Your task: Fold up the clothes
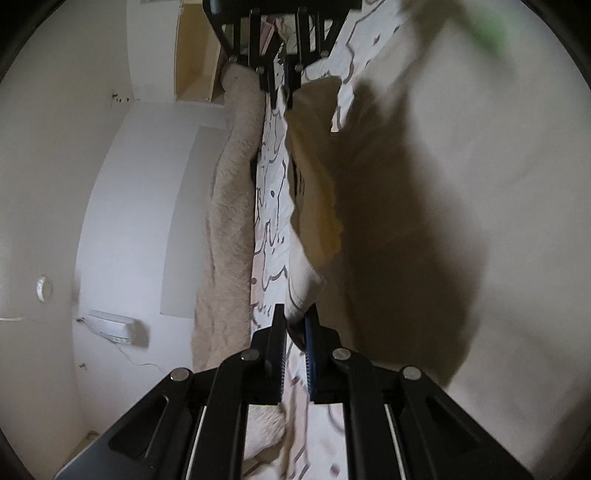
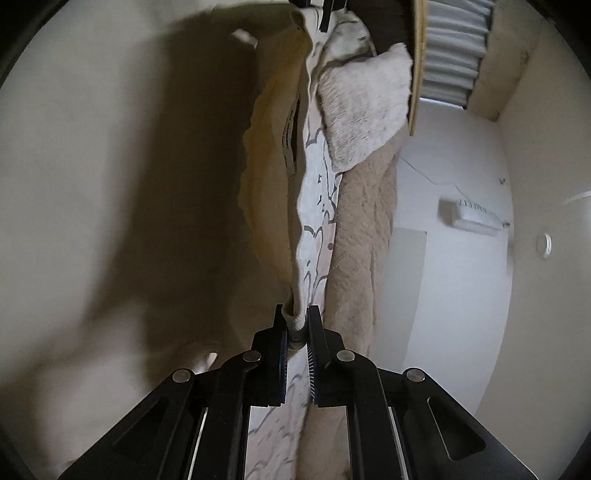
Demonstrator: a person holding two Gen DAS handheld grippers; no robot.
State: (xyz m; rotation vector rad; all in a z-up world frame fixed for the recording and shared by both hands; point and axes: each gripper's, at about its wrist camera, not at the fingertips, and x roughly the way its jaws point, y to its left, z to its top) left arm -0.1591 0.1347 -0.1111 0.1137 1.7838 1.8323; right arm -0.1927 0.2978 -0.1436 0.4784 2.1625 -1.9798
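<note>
A cream garment [image 1: 443, 221] hangs stretched between my two grippers, and its body fills the right of the left wrist view. My left gripper [image 1: 295, 314] is shut on the garment's ribbed edge [image 1: 304, 288]. The right gripper [image 1: 280, 96] shows at the top of that view, pinching the far end of the same edge. In the right wrist view, my right gripper [image 2: 295, 314] is shut on the ribbed edge [image 2: 293, 319]. The garment [image 2: 147, 184] spreads leftward there, with a label [image 2: 290, 144] inside it. The left gripper [image 2: 325, 14] peeks in at the top.
Behind the garment lies a white sheet with a dark line pattern [image 1: 271, 206] [image 2: 317, 229]. Beside it is a fluffy beige blanket [image 1: 232, 206] [image 2: 362, 240]. A pale furry cushion [image 2: 365, 107] rests at its end. White walls carry a wall unit [image 1: 114, 326] [image 2: 472, 216].
</note>
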